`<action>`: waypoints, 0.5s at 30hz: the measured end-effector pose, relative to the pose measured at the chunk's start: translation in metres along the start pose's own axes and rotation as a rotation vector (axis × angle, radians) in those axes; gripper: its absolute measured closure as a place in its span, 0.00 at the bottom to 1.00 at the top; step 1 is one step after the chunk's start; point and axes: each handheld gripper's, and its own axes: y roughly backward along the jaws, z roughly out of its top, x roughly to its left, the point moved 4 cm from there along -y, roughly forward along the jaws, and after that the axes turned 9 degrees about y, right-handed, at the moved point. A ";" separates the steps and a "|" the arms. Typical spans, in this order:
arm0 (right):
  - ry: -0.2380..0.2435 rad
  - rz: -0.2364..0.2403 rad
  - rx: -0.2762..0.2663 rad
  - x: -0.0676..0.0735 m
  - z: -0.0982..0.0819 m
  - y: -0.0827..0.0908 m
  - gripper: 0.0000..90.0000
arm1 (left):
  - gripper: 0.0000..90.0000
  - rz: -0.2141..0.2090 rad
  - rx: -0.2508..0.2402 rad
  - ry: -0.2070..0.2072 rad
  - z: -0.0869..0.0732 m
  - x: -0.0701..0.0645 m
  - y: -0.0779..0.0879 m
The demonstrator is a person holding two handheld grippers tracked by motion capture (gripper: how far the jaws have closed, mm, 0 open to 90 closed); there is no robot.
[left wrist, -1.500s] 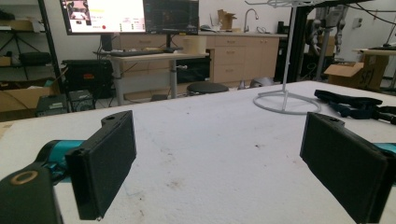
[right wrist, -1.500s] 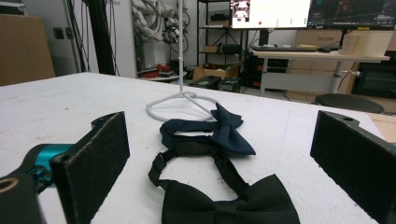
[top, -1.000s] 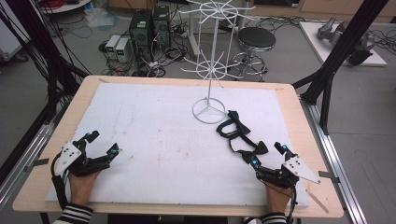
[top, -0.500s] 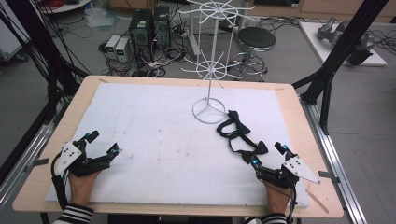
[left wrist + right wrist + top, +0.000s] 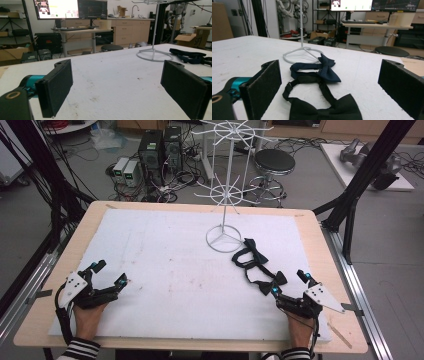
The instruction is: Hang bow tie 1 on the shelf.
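Grippers at rest on the white pad, compared across three high views. Left gripper (image 5: 109, 274) sits near the pad's left front corner, jaws spread wide with nothing between them; its own view shows bare pad (image 5: 112, 82) between the two black pads. Right gripper (image 5: 290, 283) sits near the right front, jaws likewise wide and empty. Neither gripper has shifted since the two earlier high views, and the ties lie as they did; no motion toward them has begun.

Black bow tie (image 5: 324, 110) lies just ahead of the right gripper's jaws, its strap looping back toward a navy bow tie (image 5: 325, 68) beyond it. The two appear to touch or overlap at the straps; which lies on top cannot be told. Wire stand (image 5: 224, 195) rises behind them, its ring base (image 5: 223, 240) just beside the navy tie, its arms bare.

Judgement: work is at its start. The right gripper is placed for a first grasp on the black tie, presumably for hanging on the stand.
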 end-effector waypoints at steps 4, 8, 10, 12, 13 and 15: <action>-0.011 0.005 0.022 -0.004 0.002 -0.002 0.05 | 0.12 0.000 0.002 -0.001 0.000 0.000 0.000; -0.025 -0.001 0.041 -0.011 0.006 -0.002 0.05 | 0.12 0.000 0.002 -0.001 0.000 0.000 0.000; -0.055 -0.006 0.041 -0.019 0.012 -0.004 0.05 | 0.12 0.000 0.002 -0.001 0.000 0.000 0.000; -0.075 0.004 0.059 -0.025 0.017 -0.006 0.05 | 0.12 0.000 0.002 0.000 0.000 0.000 0.000; -0.075 0.004 0.059 -0.025 0.017 -0.006 0.05 | 0.12 0.001 0.001 0.000 0.000 0.000 0.000; -0.105 0.040 0.095 -0.032 0.025 -0.012 0.05 | 0.12 0.001 0.000 0.000 0.000 0.000 0.000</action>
